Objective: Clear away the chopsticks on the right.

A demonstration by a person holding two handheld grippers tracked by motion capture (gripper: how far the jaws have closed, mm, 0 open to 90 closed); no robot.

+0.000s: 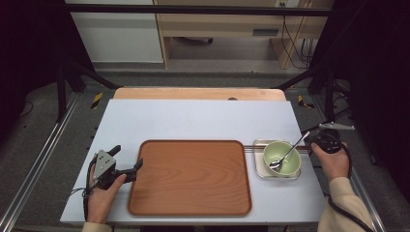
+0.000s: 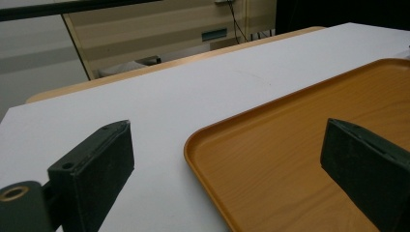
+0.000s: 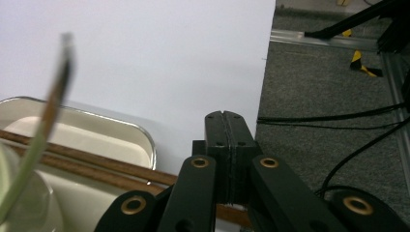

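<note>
Right gripper (image 3: pixel 226 121) at the table's right edge, jaws pressed together over the near ends of the chopsticks (image 3: pixel 82 162) — whether they actually pinch them I cannot tell. Chopsticks lie across the small metal tray (image 1: pixel 257 166), behind the green bowl (image 1: pixel 285 166). Left gripper (image 1: pixel 135 166) idles at the left rim of the wooden tray (image 1: pixel 193 176), jaws wide apart.

Judgement — early: wooden tray bare, nothing moved onto it.

Count: one bowl, one spoon (image 1: pixel 289 152) (in bowl), two chopsticks, two trays.
</note>
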